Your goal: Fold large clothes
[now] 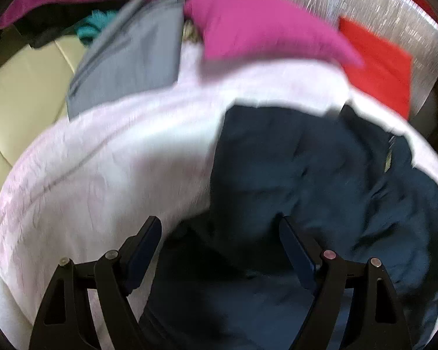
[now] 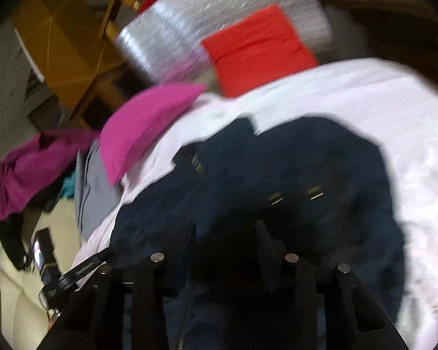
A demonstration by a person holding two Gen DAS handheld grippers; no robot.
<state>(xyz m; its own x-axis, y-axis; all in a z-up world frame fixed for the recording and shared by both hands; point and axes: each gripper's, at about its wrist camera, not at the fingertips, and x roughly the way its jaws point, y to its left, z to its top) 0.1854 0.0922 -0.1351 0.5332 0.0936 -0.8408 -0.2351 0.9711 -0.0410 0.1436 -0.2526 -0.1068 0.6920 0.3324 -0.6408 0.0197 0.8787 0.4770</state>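
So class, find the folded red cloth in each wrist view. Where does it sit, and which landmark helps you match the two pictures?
Left wrist view: red cloth at upper right, on the silver mat.
Right wrist view: red cloth at top centre, on the silver mat.
Shared landmark: the bright pink folded cloth beside it.

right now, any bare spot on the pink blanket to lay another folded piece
Bare blanket lies left of the navy jacket, below the grey cloth. A second strip runs right of the jacket in the right view. The far edge is crowded: magenta piece, red piece.

The jacket lies on the blanket, folded clothes behind.
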